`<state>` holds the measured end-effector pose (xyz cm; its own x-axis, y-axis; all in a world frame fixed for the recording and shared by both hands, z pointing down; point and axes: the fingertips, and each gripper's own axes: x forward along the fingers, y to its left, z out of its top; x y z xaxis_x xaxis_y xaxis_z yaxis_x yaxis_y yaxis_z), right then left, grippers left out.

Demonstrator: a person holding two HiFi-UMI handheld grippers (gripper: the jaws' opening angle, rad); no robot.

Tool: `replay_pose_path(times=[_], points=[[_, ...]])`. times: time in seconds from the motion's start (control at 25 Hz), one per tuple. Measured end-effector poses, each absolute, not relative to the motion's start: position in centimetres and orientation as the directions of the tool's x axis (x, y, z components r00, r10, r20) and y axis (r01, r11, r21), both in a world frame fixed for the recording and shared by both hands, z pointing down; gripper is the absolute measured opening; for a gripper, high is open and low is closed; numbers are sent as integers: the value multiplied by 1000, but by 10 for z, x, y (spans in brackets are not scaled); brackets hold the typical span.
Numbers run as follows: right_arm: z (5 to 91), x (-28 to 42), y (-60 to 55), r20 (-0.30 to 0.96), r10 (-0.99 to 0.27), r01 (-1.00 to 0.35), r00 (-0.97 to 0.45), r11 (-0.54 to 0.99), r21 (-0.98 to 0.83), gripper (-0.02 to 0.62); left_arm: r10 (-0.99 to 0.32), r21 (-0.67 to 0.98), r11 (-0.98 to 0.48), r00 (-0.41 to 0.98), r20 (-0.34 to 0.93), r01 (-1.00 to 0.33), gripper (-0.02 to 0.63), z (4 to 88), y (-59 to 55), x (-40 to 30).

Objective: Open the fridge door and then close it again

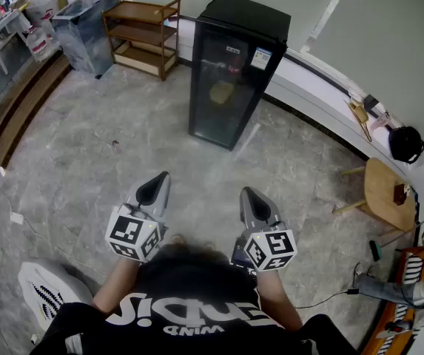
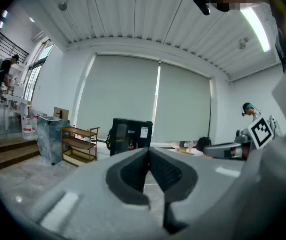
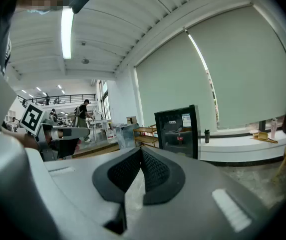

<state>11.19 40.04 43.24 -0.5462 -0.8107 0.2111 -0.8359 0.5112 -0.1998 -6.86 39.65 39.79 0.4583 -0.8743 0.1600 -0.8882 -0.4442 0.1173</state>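
A small black fridge [image 1: 230,69] with a glass door stands against the far wall, its door closed; a few items show dimly behind the glass. The same fridge [image 2: 130,136] sits straight ahead in the left gripper view and the fridge [image 3: 178,131] a little right of centre in the right gripper view. My left gripper [image 1: 157,181] and right gripper [image 1: 249,196] are held side by side low in the head view, well short of the fridge. Both have their jaws together and hold nothing.
A wooden shelf unit [image 1: 141,37] and a grey bin [image 1: 86,32] stand left of the fridge. A round wooden stool [image 1: 387,193] is at the right, near a low white ledge [image 1: 330,87] along the wall. Marble-pattern floor lies between me and the fridge.
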Motion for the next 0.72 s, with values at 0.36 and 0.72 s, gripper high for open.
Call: replay_pose_path(times=[0.36, 0.72], points=[[437, 82, 375, 196, -826, -846, -528, 490, -212, -3, -858, 127, -470, 486, 166, -874, 0, 409, 368, -95], [446, 73, 361, 194, -860, -878, -472, 437, -196, -3, -840, 143, -506, 524, 143, -851, 2, 419, 339, -109]])
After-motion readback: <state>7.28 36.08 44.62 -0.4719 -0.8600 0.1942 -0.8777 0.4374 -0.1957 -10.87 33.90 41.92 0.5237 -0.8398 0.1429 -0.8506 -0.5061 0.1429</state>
